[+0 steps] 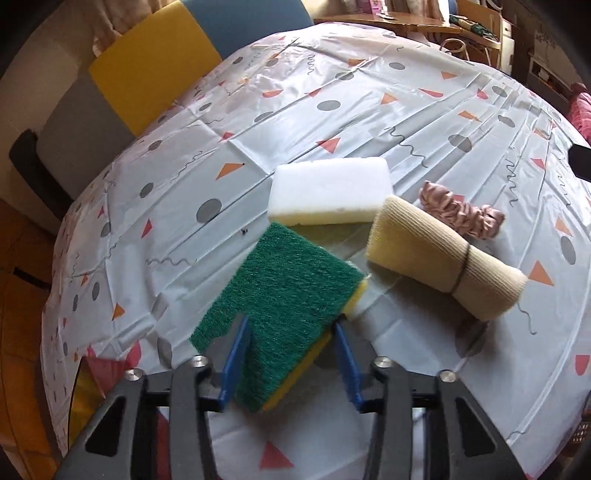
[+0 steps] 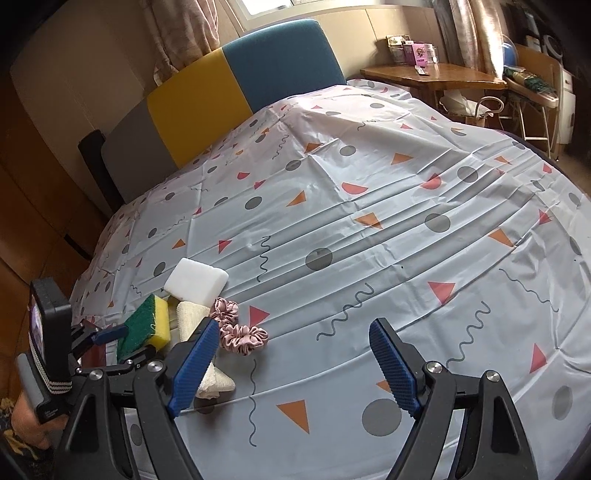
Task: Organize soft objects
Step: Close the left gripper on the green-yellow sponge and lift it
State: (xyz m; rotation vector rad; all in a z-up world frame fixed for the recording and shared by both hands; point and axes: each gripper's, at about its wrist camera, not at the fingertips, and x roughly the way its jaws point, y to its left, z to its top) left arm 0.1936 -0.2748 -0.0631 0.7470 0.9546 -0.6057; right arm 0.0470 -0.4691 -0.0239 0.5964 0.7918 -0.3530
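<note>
soft window daylight, tablecloth (image 2: pixel 369 221) glare, strong fisheye edges, dark corners

A bench (image 2: pixel 369 229) draped in a pale cloth printed with grey dots, orange and pink triangles and squiggles fills a daylit room. Behind it stands a seat back (image 2: pixel 236 103) in grey, yellow and blue panels. Curtains (image 2: pixel 184 33) hang below a bright window (image 2: pixel 273 5). A wooden side table (image 2: pixel 436 75) carrying small boxes stands against the far wall.
</note>
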